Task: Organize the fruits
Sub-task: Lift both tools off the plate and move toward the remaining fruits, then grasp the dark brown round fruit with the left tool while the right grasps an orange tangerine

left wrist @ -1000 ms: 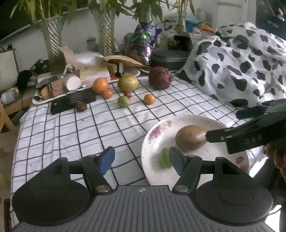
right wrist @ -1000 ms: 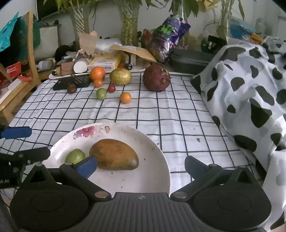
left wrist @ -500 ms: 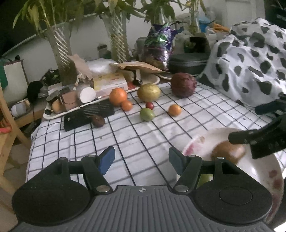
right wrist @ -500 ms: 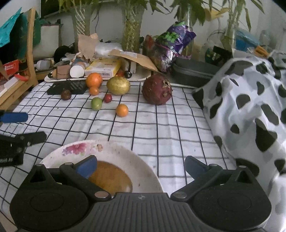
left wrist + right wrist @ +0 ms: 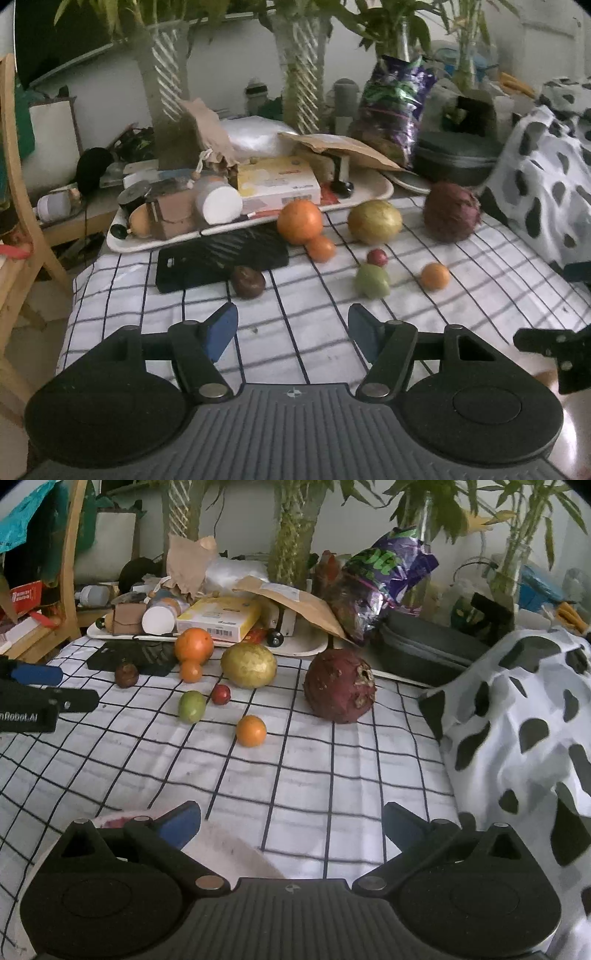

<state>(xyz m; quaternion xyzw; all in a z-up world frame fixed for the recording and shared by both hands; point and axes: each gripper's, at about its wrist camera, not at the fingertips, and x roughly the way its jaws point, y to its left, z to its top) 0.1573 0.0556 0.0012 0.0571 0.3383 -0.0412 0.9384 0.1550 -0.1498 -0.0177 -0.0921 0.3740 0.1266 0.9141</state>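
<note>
Both grippers — left gripper [image 5: 292, 332], right gripper [image 5: 291, 827] — gape, empty, over checked cloth [image 5: 314, 768].

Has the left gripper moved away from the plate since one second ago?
Yes. The left gripper moved off the plate toward the green fruit, fingers open and empty.

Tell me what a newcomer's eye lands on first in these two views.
First, the loose fruit on the checked cloth: a big dark red fruit at the right, a yellow-green one beside it, a large orange by the cluttered tray. Next, the cow-print blanket along the right edge. Both grippers, left and right, hover open and empty.
</note>
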